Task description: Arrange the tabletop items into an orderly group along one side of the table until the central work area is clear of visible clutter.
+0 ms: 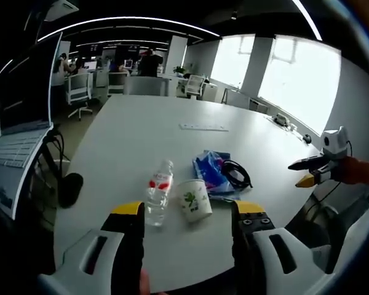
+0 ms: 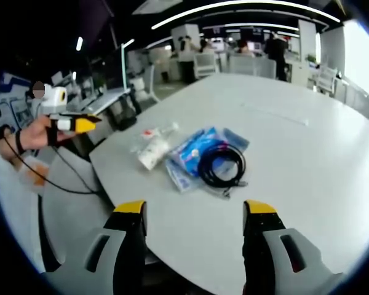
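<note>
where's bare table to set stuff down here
Free: the wide white table beyond the power strip, and the strip between the cluster and the near edge. Crowded: water bottle, paper cup, blue packet and black cable bunch together.

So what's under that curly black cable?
The black cable lies on a blue plastic packet, which rests on the white table. Whatever the packet holds is not visible.
</note>
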A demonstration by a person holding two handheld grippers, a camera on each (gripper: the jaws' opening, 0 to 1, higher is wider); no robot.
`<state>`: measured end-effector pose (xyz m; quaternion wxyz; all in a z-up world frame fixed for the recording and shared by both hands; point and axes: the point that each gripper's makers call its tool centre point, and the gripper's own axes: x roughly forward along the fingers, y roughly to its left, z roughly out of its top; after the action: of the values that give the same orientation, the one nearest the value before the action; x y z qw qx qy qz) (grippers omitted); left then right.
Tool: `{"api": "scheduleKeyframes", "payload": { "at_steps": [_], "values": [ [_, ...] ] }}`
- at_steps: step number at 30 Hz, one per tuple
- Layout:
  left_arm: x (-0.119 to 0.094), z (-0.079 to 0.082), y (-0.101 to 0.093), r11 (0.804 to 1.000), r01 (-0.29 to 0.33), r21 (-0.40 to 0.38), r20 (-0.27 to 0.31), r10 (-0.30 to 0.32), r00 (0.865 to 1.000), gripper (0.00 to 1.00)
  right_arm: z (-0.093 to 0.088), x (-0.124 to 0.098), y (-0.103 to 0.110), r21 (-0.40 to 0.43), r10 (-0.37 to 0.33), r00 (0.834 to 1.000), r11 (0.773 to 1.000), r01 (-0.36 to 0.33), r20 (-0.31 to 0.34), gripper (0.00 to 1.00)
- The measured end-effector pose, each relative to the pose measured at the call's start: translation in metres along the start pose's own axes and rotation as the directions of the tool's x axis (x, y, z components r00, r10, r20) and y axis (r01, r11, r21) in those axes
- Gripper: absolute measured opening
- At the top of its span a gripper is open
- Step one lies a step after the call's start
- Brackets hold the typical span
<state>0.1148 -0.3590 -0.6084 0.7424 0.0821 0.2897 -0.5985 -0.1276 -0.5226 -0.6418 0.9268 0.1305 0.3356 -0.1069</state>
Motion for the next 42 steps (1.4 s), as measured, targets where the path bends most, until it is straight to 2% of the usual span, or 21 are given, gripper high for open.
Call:
{"api": "scheduleKeyframes", "payload": {
  "at_steps": [8,11,25,39,42],
  "values": [
    [0.004,-0.003,0.008,0.999,-0.011,-0.037,-0.011,0.010,1.000,0.55,-0.003,0.001,-0.002,0.006,-0.004,1.000,1.000,0.004,-0.003,0.61],
    [0.008,-0.003,0.012,0.999,-0.019,-0.027,-0.022,0.018,1.000,0.54,-0.003,0.001,-0.002,0.007,-0.005,1.000,1.000,0.005,-0.005,0.61],
    [0.038,-0.007,0.036,0.998,-0.054,0.009,-0.127,0.055,0.990,0.48,-0.011,0.006,-0.004,0.027,-0.006,1.000,1.000,0.006,-0.019,0.59],
    [0.079,-0.009,0.044,0.998,-0.049,0.036,-0.257,0.057,0.965,0.45,-0.017,0.005,-0.005,0.045,-0.014,1.000,0.999,0.015,-0.026,0.59],
    [0.089,-0.014,0.045,0.998,-0.048,0.045,-0.300,0.059,0.952,0.44,-0.020,0.004,-0.005,0.050,-0.016,0.999,0.999,0.017,-0.029,0.59]
  ]
}}
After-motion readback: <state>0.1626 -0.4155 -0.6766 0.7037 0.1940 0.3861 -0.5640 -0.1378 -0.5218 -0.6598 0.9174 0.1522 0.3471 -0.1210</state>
